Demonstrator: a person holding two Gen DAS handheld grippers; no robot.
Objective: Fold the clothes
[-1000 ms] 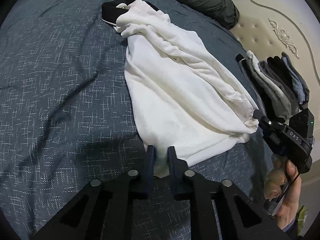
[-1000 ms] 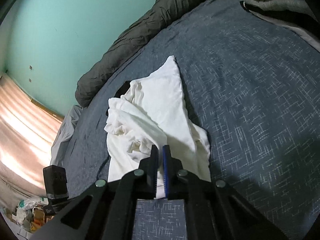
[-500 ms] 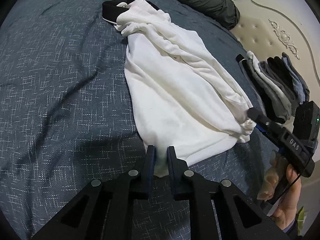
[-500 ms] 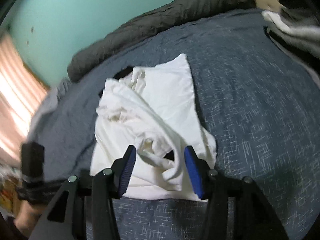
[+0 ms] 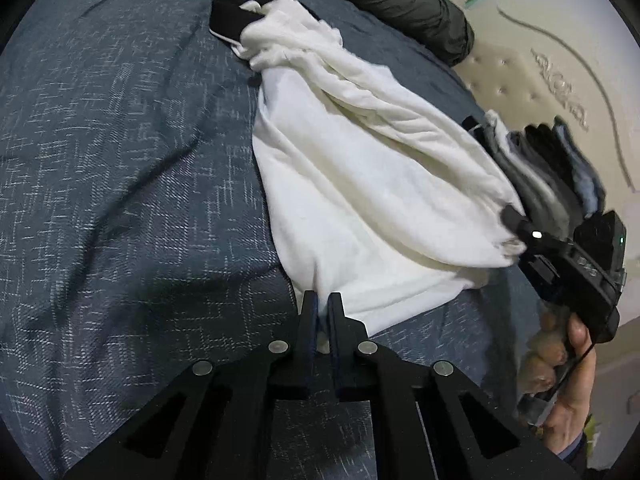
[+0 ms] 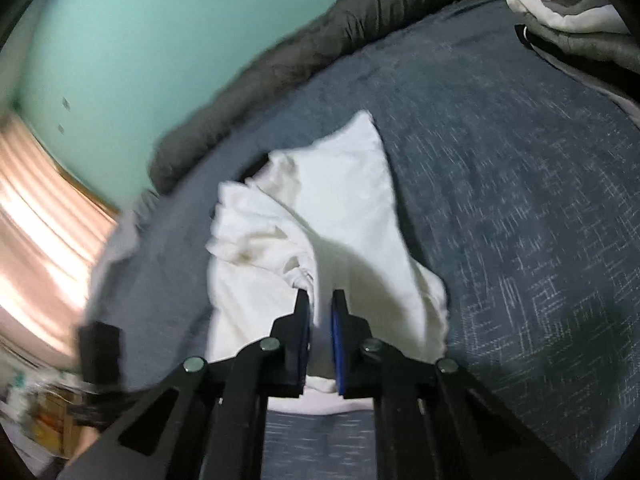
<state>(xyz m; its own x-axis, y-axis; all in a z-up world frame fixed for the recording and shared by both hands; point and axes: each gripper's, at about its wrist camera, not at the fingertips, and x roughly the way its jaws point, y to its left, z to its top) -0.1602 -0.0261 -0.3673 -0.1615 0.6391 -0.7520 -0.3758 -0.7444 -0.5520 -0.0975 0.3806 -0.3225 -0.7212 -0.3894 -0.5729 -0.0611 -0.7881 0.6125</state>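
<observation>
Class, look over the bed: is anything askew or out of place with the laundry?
Yes. The white garment lies bunched and twisted into ridges on the blue bedspread, not flat for folding, and its far end drapes over a black item. The folded stack by the headboard looks tidy.

Open bedspread [image 5: 120, 160] leftward; stacked clothes [image 5: 560, 172] crowding the right.

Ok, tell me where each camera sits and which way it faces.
Left wrist: on the left gripper, facing across the bed toward the headboard; its fingers pinch the white garment; a hand holds the right gripper.
Right wrist: on the right gripper, facing the teal wall; its fingers close on the garment.
Shared: garment, bed.
</observation>
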